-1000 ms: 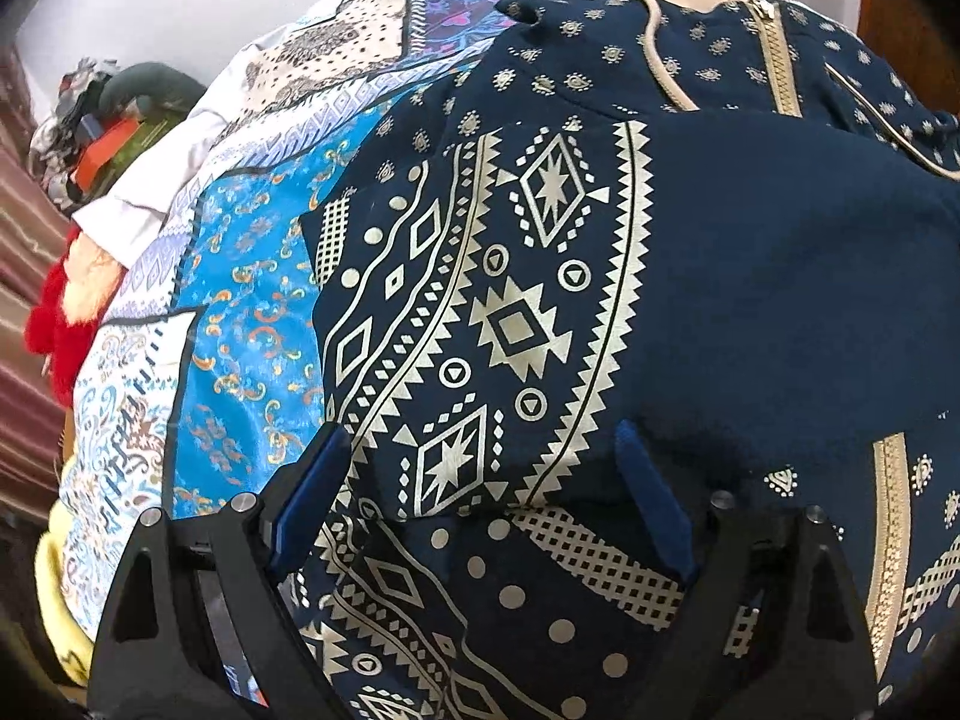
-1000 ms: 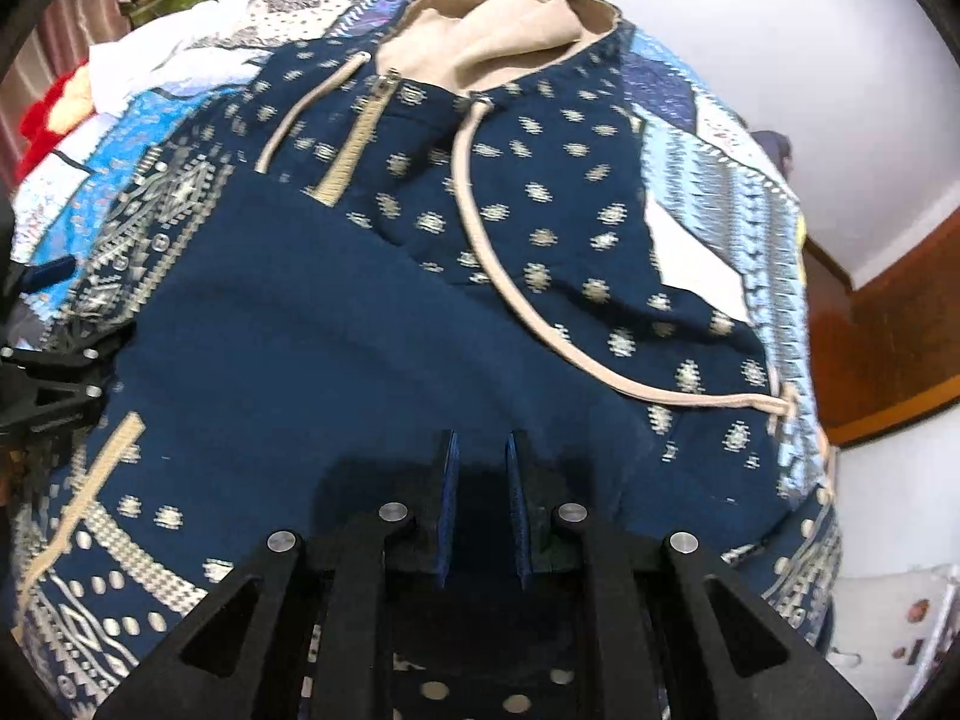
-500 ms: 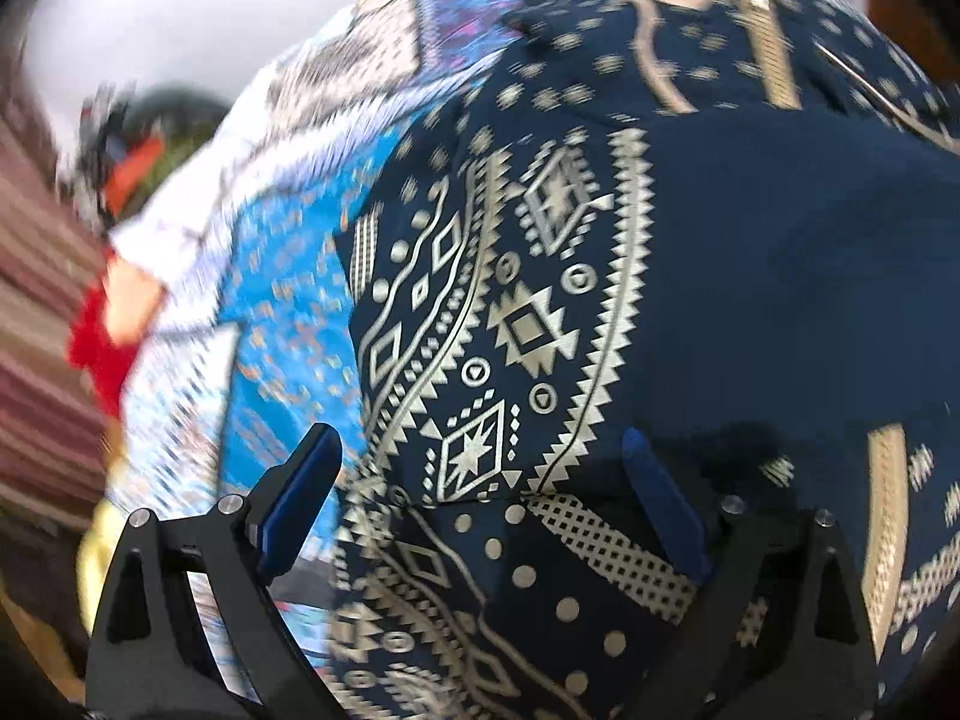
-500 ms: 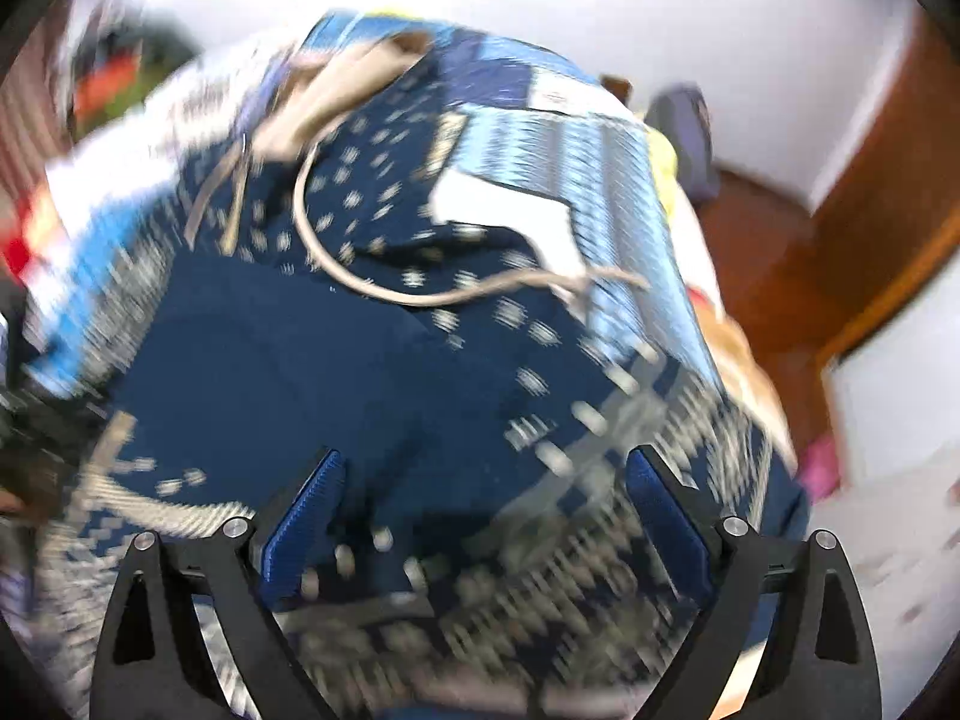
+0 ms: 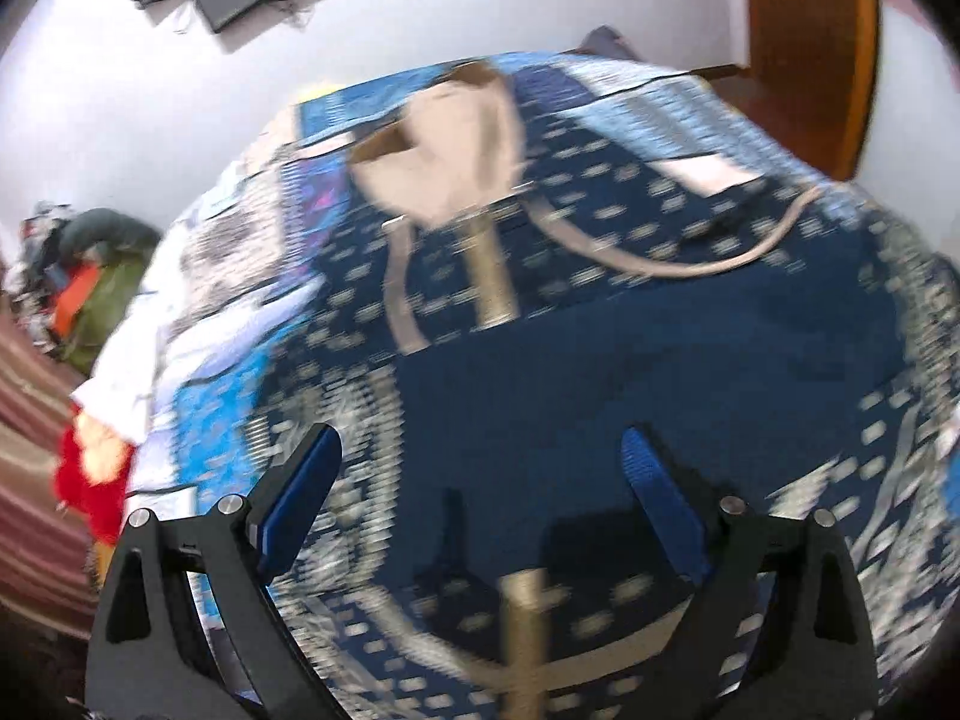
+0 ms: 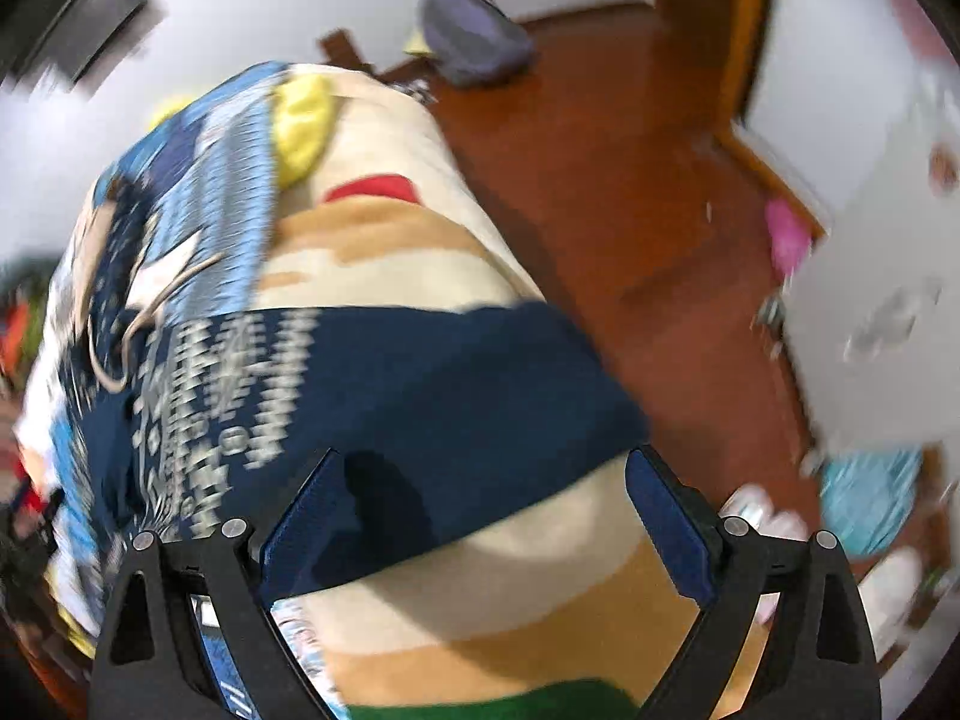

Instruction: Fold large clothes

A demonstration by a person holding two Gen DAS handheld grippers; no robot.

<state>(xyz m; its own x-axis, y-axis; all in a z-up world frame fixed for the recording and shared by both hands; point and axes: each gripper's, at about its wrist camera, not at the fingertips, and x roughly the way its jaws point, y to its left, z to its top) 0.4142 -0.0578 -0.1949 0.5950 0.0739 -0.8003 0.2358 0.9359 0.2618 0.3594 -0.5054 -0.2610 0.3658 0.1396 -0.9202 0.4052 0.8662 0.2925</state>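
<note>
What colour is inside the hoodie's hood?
Beige, the hood lining; the left wrist view shows it best.

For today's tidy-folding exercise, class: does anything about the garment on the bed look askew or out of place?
Yes. The navy patterned hoodie is not fully on the bed: part of it droops over the cream blanket at the bed's edge. One drawstring also trails loose across the chest. Both views are blurred, so finer creases cannot be judged.
</note>
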